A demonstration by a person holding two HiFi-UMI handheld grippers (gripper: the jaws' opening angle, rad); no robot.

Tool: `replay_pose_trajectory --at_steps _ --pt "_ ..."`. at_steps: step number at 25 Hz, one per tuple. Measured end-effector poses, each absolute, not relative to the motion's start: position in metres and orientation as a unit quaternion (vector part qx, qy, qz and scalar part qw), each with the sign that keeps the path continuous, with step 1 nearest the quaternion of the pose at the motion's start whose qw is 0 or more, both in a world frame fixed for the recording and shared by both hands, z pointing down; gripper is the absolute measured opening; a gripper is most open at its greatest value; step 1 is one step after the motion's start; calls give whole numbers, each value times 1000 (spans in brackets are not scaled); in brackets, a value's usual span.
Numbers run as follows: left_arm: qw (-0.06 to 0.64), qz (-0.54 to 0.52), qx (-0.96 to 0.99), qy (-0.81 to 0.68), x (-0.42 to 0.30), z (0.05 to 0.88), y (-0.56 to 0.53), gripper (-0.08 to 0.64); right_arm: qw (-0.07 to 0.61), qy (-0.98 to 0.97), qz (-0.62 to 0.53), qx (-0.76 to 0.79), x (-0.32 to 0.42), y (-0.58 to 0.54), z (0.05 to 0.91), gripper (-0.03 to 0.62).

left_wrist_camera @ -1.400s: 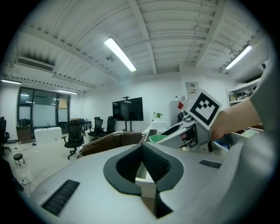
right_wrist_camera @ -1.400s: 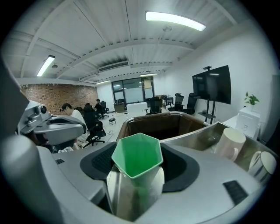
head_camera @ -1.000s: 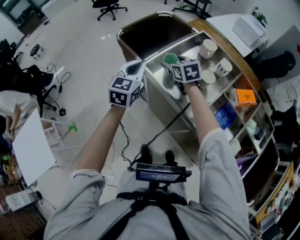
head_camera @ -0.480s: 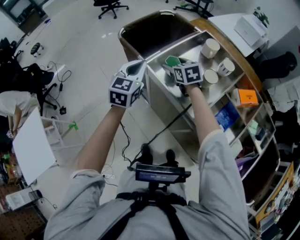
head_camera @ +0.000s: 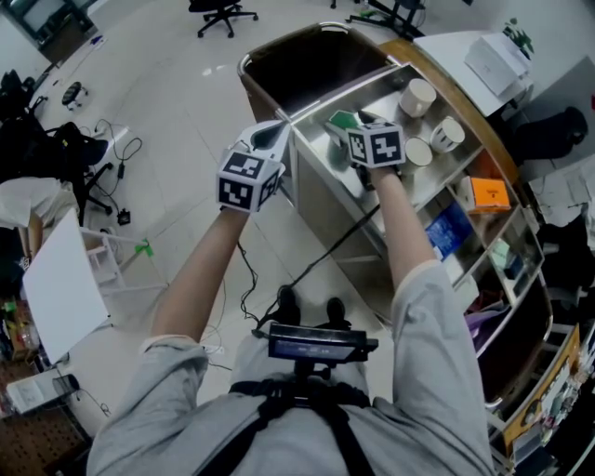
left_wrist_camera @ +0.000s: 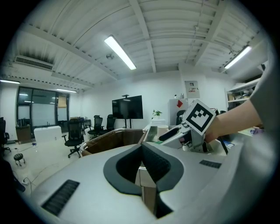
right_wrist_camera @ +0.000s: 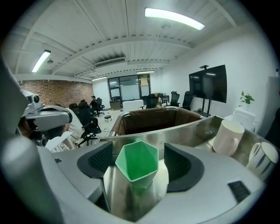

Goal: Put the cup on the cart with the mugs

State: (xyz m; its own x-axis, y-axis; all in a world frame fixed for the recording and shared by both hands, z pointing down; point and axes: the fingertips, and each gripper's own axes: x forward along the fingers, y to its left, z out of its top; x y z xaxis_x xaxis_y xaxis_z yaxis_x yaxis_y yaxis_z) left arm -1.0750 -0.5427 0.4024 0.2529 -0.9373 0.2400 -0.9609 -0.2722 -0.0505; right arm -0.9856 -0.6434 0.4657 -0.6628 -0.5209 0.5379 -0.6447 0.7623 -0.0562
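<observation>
A green faceted cup [right_wrist_camera: 136, 165] stands upright on the cart's steel top shelf [head_camera: 381, 85], between the jaws of my right gripper [right_wrist_camera: 139, 161]. The jaws are opening, and a gap shows between each pad and the cup. In the head view the cup [head_camera: 340, 119] sits just beyond the right gripper [head_camera: 350, 130], near the shelf's front left. Three white mugs [head_camera: 415, 96] [head_camera: 446, 133] [head_camera: 415, 152] stand farther right on the same shelf; two of them [right_wrist_camera: 227, 135] [right_wrist_camera: 261, 158] appear in the right gripper view. My left gripper [head_camera: 270, 136] hovers left of the cart, its pads [left_wrist_camera: 142, 168] closed together on nothing.
A brown bin [head_camera: 307, 65] forms the cart's far end. Lower shelves hold an orange box [head_camera: 487, 192] and a blue item [head_camera: 448, 228]. A cable [head_camera: 316, 260] trails over the floor. An office chair [head_camera: 221, 11] and a white board [head_camera: 60, 288] stand to the left.
The right gripper and the green cup have shifted slightly farther over the cart shelf. The left gripper has hardly moved.
</observation>
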Motion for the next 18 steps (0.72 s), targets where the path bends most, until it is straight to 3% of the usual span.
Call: replay_pose_trajectory --at_steps 14,18 --pt "41 107 792 -599 -1079 383 -511 2 159 -934 78 311 -992 -574 366 374" --pt "47 103 792 -600 -1082 387 -490 1 133 -946 71 287 -986 -531 358 276"
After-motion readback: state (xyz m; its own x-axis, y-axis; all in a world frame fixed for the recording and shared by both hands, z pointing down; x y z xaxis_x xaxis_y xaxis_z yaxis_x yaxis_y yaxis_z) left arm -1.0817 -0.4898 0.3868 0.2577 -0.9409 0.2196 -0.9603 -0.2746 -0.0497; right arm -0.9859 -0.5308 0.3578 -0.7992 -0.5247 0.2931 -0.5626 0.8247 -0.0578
